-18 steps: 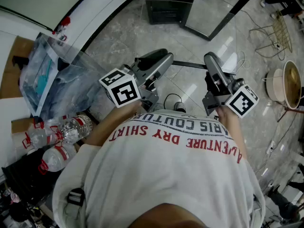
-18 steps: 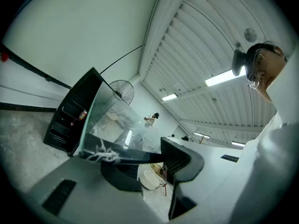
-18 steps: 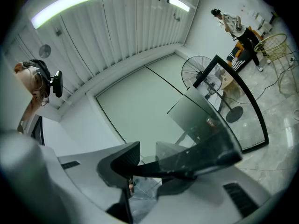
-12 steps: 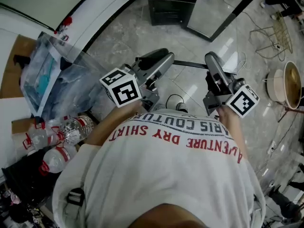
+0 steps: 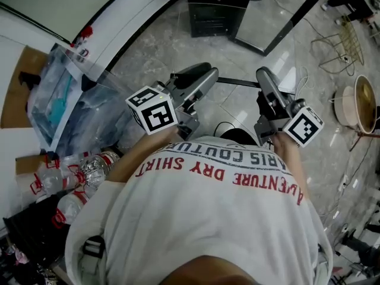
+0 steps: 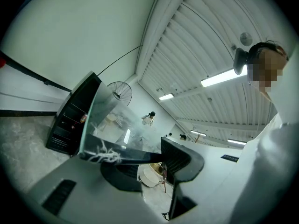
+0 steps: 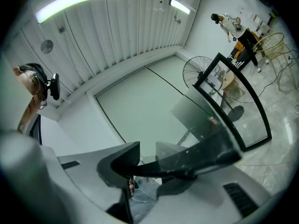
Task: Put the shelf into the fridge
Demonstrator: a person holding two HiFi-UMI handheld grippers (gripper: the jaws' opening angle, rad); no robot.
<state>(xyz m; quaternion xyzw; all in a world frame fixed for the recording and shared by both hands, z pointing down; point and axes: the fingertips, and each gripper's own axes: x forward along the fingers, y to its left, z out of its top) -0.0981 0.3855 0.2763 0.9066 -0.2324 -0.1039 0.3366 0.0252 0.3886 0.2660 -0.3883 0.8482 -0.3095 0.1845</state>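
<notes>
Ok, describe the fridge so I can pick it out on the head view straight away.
Start from the grey marble floor at the top of the head view. The fridge is the small black cabinet standing there, with a black-framed glass door open at its right. Unlike the pale wire basket and round pot further right, it is a dark, square-cornered box.

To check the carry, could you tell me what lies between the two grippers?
The dark near edge of the shelf runs from the left gripper to the right gripper, both shut on it. Only marble floor shows below, in the head view.
</notes>
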